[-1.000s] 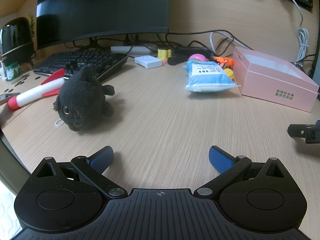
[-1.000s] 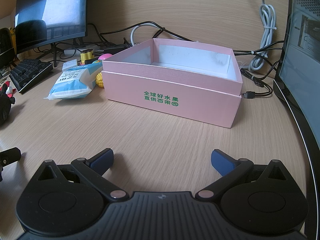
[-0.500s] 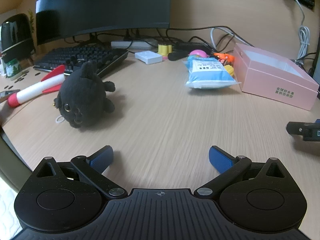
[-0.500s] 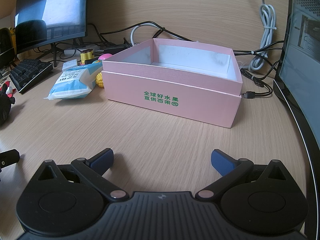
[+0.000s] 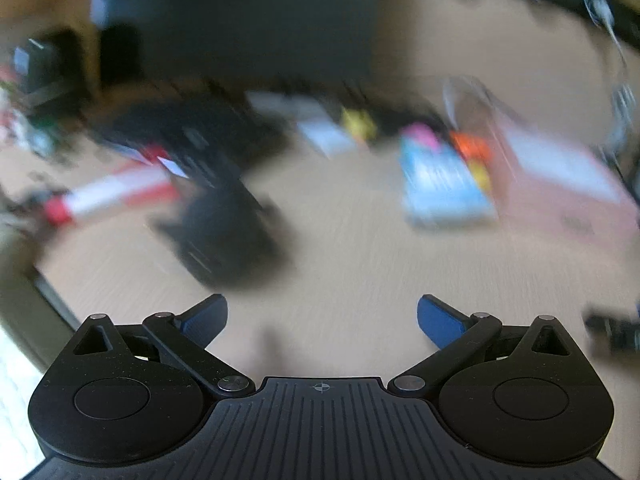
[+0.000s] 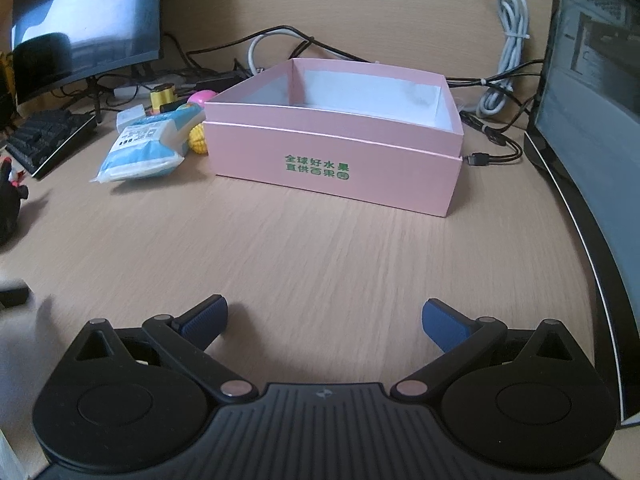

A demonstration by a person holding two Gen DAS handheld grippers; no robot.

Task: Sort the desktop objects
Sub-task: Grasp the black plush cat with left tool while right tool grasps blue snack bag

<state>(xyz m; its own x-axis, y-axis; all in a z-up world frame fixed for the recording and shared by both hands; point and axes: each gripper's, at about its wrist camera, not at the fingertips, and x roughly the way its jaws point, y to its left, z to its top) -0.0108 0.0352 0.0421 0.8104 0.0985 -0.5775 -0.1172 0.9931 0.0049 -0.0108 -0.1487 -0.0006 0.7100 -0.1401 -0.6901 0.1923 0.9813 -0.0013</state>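
Jaws spread on both my grippers; I should steady the left gripper (image 5: 322,314), then straddle the black plush toy (image 5: 224,236).

The box (image 6: 336,168) is sitting on the counter (image 6: 320,256) ahead of the right tool (image 6: 324,316), the packet (image 6: 148,148) lying left of it, the keyboard (image 6: 48,140) farther left.

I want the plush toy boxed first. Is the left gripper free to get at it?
Probably yes: the left gripper is open and empty, with only bare desk between it and the black plush.
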